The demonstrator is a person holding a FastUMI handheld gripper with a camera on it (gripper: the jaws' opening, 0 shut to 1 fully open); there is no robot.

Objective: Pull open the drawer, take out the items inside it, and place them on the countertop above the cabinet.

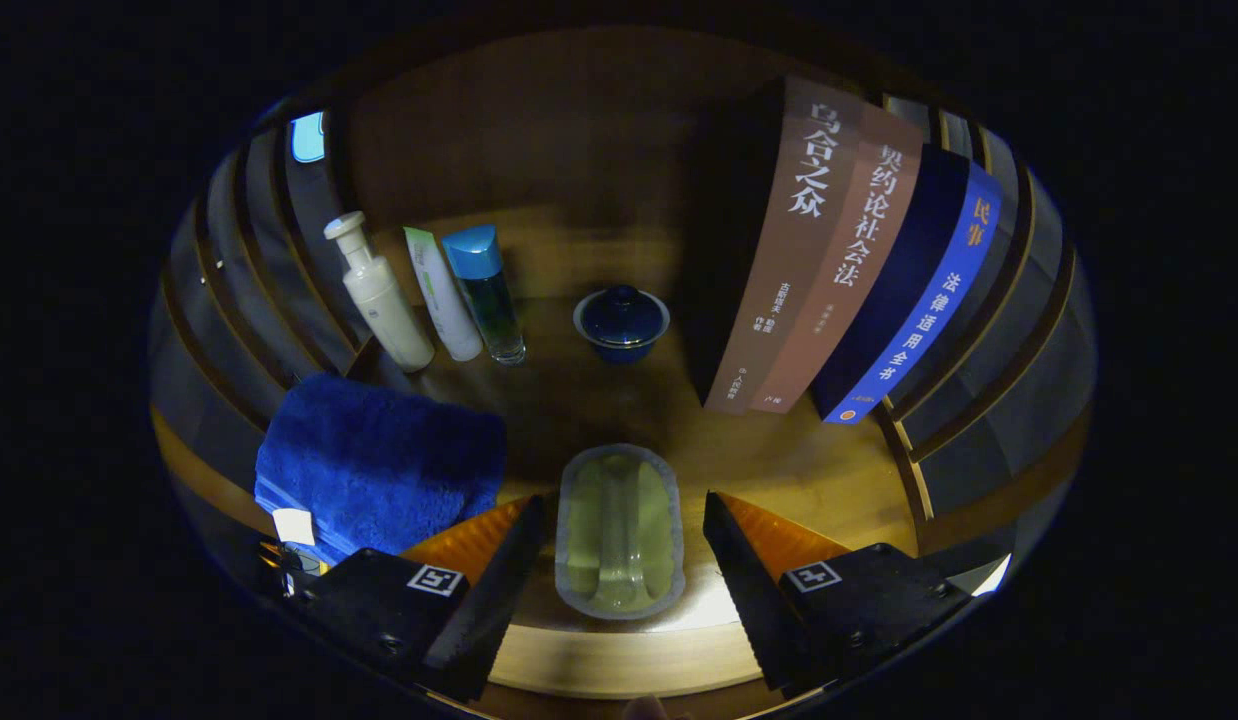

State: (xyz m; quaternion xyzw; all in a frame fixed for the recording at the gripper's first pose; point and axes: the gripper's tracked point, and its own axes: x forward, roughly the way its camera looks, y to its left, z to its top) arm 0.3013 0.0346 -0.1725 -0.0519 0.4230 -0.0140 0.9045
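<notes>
A clear oval container [619, 530] with a yellowish-green content lies on the wooden countertop [779, 460], between my two fingers. My gripper [619, 545] is open, with a gap on each side of the container, so neither finger touches it. Both fingers reach over the countertop's front edge.
Beyond the fingers stand a blue lidded cup [621, 323], a white pump bottle [379, 295], a white tube [441, 293] and a blue-capped bottle [487, 292]. A folded blue towel [379, 460] lies left of the container. Three upright books [839, 260] stand to the right.
</notes>
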